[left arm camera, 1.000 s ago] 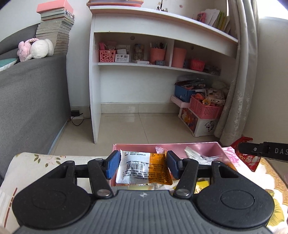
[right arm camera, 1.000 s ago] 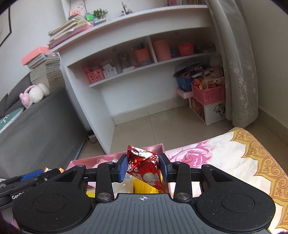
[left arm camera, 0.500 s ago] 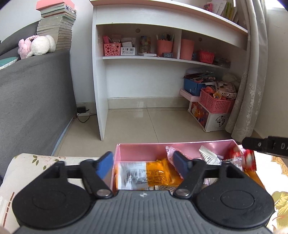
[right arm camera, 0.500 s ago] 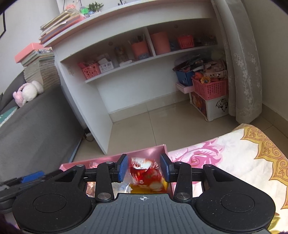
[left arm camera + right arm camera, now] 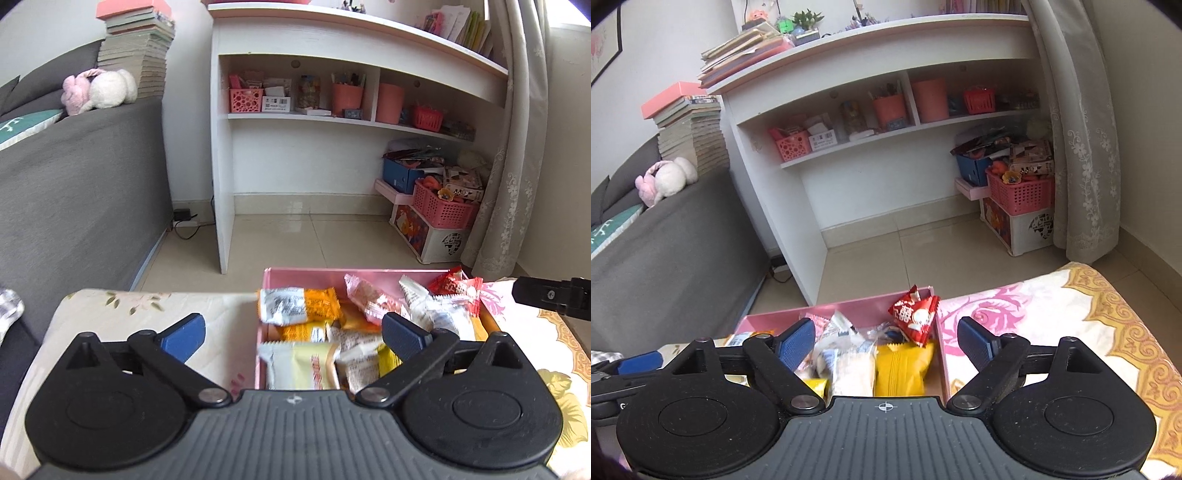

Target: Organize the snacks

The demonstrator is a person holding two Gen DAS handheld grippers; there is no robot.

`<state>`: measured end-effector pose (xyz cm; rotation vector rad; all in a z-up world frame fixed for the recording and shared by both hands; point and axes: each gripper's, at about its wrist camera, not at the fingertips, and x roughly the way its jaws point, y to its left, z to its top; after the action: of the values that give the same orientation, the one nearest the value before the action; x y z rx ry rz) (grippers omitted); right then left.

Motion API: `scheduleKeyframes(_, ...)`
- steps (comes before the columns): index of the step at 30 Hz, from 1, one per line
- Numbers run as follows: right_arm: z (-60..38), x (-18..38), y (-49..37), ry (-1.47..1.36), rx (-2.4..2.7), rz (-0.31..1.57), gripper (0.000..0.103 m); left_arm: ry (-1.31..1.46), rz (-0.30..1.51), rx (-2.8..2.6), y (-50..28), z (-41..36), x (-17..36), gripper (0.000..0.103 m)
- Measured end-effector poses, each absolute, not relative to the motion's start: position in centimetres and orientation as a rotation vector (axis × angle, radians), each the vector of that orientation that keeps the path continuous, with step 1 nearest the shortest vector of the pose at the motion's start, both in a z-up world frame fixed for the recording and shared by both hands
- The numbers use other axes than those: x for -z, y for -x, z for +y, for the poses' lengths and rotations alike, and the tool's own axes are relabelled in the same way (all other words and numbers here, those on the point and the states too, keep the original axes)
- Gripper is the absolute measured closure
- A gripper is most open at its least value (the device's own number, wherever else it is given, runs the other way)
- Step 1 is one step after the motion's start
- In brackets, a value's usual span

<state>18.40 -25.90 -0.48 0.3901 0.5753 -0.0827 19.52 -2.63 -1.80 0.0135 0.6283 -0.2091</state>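
Each camera rode its own gripper, looking forward and slightly down from close above the pink box [image 5: 354,274] [image 5: 849,308]; both faced the white shelf unit [image 5: 332,74] [image 5: 849,110]; they shared box, shelf and sofa [image 5: 74,184] [image 5: 665,251].

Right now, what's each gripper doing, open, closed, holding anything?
Left gripper: open, holding nothing.
Right gripper: open, holding nothing.

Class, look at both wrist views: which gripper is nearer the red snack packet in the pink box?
Right. The right gripper opens just behind the red snack packet; the left gripper sits at the pink box's opposite end.
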Motion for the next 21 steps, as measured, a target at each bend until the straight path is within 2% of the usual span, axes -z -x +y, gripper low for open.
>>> scheduleKeyframes(5,-25.2,-0.1,-15.6,-0.374,0.083,0.583,0.011,0.008,0.662,0.189,-17.3,-1.7,1.6,0.0)
scheduleKeyframes(21,-21.3,-0.5,-8.9,-0.284,0.123,0.711,0.011,0.029,0.748,0.115,-10.8,0.7,1.6,0.0)
